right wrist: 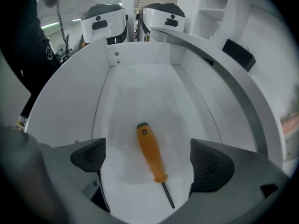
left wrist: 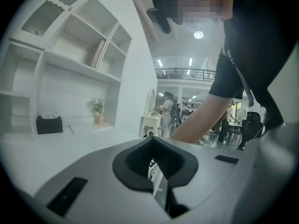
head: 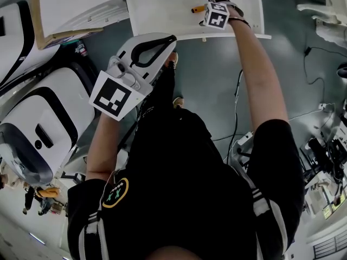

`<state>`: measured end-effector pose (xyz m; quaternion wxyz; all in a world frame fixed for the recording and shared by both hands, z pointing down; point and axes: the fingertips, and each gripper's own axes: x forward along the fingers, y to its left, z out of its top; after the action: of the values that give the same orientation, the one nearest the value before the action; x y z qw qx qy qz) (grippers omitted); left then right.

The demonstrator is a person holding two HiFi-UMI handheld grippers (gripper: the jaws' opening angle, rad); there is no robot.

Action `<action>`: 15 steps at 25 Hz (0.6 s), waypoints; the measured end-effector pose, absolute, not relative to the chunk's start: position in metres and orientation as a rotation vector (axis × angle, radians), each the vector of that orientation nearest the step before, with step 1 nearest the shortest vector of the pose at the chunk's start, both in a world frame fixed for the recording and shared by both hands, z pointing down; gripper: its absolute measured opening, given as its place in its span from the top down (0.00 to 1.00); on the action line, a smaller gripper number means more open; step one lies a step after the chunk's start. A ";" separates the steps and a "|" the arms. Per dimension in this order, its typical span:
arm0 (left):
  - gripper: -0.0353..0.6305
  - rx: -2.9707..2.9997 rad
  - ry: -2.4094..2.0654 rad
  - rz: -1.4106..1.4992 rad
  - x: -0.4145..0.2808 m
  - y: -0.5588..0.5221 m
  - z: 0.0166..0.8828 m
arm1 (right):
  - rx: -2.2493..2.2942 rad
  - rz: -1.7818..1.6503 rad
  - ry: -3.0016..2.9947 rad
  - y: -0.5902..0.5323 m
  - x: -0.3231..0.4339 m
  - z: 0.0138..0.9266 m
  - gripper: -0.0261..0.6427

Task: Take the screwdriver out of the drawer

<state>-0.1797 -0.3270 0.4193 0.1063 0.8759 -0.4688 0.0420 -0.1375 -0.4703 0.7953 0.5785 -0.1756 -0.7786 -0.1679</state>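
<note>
Closest in, black shirt [head: 179,188]. Beyond, open white drawer [right wrist: 70,92]. Raised at chest height, left gripper [head: 172,39], jaws pressed together on nothing. Reaching into drawer, right gripper [right wrist: 149,158], fingers [right wrist: 88,155] spread wide. Between them, touching neither, orange-handled screwdriver [right wrist: 150,150], flat on drawer floor, tip toward gripper.

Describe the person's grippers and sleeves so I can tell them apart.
The left gripper and right gripper have pale grey shells with black-lined jaws. Each carries a white marker cube printed with black squares. The short black sleeves bear white stripes.
</note>
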 end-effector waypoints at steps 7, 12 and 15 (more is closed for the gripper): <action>0.92 2.551 -1.392 0.118 -0.191 -0.330 0.427 | -0.427 -0.379 -1.806 -0.475 -0.144 0.808 0.17; 0.92 2.544 -1.395 0.118 -0.199 -0.331 0.429 | -0.449 -0.336 -1.797 -0.475 -0.145 0.811 0.17; 0.92 2.543 -1.392 0.117 -0.200 -0.331 0.429 | -0.473 -0.307 -1.789 -0.471 -0.143 0.811 0.22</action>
<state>-0.1999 -0.3308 0.4292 0.1198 0.8701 -0.4765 0.0400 -0.1426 -0.4713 0.8108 0.5914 -0.2033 -0.7691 -0.1318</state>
